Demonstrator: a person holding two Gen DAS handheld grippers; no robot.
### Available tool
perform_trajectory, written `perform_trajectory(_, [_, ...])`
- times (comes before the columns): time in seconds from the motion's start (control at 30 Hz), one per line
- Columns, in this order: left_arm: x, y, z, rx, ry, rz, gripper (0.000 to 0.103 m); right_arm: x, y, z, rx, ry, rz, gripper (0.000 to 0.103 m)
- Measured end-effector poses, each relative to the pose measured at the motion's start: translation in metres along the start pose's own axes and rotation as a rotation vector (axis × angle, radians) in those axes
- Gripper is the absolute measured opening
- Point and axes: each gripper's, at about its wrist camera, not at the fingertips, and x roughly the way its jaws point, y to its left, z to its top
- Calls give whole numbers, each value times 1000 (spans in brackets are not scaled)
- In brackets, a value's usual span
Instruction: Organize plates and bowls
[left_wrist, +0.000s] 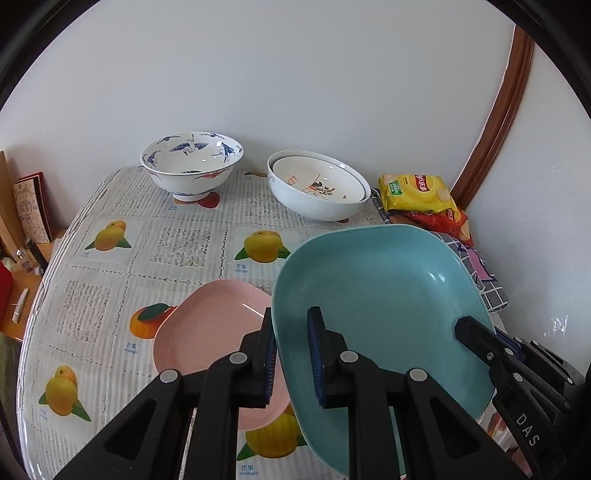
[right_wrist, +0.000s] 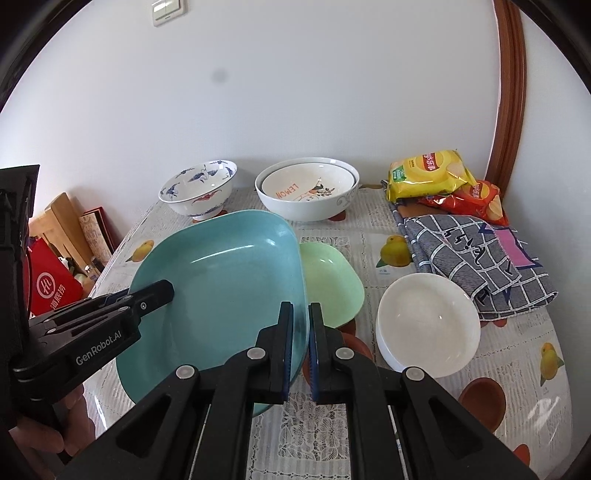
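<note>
Teal plate (left_wrist: 384, 295) held tilted above table (left_wrist: 110, 295), left gripper (left_wrist: 293, 363) and right gripper (right_wrist: 300, 350) each pinching opposite rim (pink plate (left_wrist: 207, 325) beneath).

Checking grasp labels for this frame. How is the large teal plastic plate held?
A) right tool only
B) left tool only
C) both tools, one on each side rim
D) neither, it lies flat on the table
C: the large teal plastic plate is tilted off the table with the left tool clamping one side of its rim and the right tool clamping the opposite side; each tool also shows in the other wrist view.
</note>
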Motion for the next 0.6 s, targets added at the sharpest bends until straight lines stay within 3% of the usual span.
perform_trajectory(0.6, [-25,7,-12,-31,-19,-2,16,-28,15,-8,-12,-17,-16,7])
